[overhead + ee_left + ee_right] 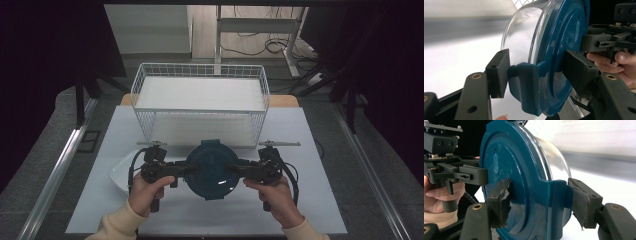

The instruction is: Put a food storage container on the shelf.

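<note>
A round clear container with a dark blue lid (212,170) is held between both grippers near the table's front middle. My left gripper (186,170) is shut on the lid's left latch tab (524,82); its pads (499,70) press the tab and the lid face. My right gripper (237,170) is shut on the opposite latch tab (554,200), with a worn pad (580,202) against it. In the left gripper view the glass wall (521,37) curves away behind the lid (564,32). The lid (511,165) faces the camera side in the right gripper view. Whether the container rests on the table is unclear.
A white wire basket (200,100) stands just behind the container on the white table (300,210). A white dish (119,174) lies partly under the left hand. The table's side edges meet metal rails (60,165). Cables lie on the floor beyond.
</note>
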Available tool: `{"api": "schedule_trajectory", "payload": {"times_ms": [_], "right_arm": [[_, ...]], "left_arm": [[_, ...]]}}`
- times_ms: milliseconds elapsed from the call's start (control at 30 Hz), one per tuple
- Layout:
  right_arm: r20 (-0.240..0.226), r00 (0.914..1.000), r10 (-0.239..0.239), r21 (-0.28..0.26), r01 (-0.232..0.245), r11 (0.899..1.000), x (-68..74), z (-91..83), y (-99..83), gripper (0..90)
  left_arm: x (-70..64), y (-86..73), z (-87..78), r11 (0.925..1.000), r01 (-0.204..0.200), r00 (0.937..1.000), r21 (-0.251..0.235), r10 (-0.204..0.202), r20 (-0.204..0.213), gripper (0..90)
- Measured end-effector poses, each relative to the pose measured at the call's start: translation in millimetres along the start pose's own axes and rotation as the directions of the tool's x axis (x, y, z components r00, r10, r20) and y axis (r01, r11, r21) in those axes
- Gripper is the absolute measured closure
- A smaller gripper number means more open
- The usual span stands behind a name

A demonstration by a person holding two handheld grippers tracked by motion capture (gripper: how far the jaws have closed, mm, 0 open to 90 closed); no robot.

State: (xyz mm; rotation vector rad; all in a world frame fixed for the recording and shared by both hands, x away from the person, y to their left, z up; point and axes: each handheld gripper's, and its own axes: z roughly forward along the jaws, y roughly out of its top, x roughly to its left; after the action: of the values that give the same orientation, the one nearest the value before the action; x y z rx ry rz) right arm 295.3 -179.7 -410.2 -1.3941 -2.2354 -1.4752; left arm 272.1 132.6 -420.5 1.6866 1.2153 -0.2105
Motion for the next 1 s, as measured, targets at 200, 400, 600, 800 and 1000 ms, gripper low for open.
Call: {"api": "schedule_trajectory", "payload": {"times_ms": [200,400,600,800,1000], "right_arm": [[-0.005,1.0000,-0.004,-0.003,0.003,1.000,3.3,1.5,13.7,37.3],[-0.008,0.9999,-0.014,-0.012,0.014,1.000,7.9,1.8,26.1,37.3],[-0.007,0.9995,-0.031,-0.028,0.031,0.999,14.6,-1.5,41.5,37.4],[-0.015,0.9986,-0.050,-0.052,0.049,0.997,23.2,-7.3,59.8,37.8],[-0.019,0.9971,-0.074,-0.070,0.072,0.995,34.1,-12.9,83.0,37.8]], "left_arm": [[-0.7,12.2,-5.8,0.9999,-0.009,0.9999,-0.007,0.009,-0.008,39.5],[-2.0,23.6,-12.1,0.9996,-0.019,0.9998,-0.019,0.018,-0.009,39.6],[-7.6,38.4,-20.1,0.9988,-0.032,0.9994,-0.038,0.032,-0.011,39.6],[-15.5,56.2,-31.4,0.9966,-0.058,0.9983,-0.058,0.057,-0.013,39.7],[-24.0,76.2,-43.4,0.9931,-0.084,0.9963,-0.081,0.083,-0.023,39.7]]}}
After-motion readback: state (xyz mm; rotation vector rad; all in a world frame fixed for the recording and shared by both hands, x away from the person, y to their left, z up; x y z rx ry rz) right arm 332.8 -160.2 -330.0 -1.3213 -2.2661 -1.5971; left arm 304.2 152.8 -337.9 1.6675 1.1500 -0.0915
